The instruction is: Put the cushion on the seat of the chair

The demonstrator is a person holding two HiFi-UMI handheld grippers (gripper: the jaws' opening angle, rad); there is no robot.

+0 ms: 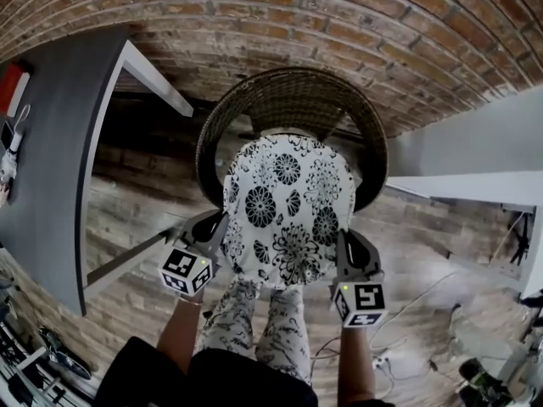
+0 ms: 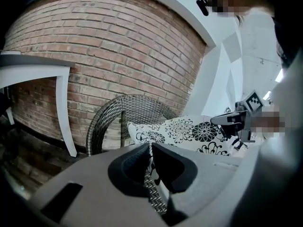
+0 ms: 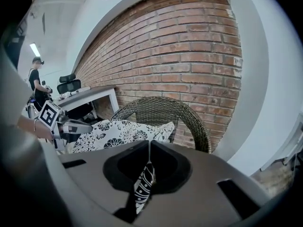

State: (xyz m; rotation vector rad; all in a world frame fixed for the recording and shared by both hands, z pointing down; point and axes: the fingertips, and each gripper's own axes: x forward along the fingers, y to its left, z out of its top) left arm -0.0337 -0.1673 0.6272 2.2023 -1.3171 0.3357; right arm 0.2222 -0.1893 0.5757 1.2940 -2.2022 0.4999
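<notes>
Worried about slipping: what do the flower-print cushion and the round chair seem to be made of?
White cushion with black flower print: matte cloth, probably soft-filled; it bulges and puckers at the edges. Round-backed dark chair: woven wicker or synthetic rattan, can't tell which; interlaced strands show.

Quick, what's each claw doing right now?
Left claw: closed on the cushion.
Right claw: closed on the cushion too.
</notes>
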